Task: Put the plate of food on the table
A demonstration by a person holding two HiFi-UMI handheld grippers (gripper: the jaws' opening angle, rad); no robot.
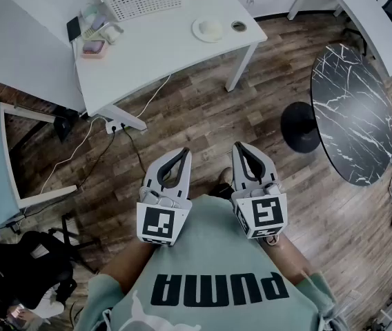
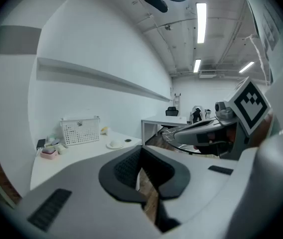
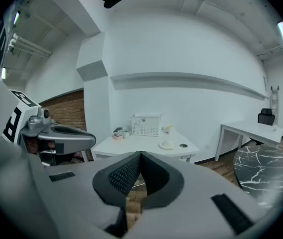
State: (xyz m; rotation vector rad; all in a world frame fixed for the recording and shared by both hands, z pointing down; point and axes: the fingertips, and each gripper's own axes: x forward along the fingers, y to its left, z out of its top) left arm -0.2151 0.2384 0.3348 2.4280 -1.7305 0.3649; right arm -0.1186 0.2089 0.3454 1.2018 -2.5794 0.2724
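Held at the chest [image 1: 210, 254], left gripper [image 1: 182, 152] and right gripper [image 1: 240, 147] are clenched on nothing, likely idle before any reach. The plate of food [image 1: 208, 29] sits near the white desk's [image 1: 161, 50] right corner, well apart from the marble table [image 1: 355, 109].

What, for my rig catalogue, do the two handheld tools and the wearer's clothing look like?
The left tool and right tool are light grey, with curved jaws lined in black textured pads. Each carries a white cube with black square markers. The person wears a mint-green T-shirt with black lettering.
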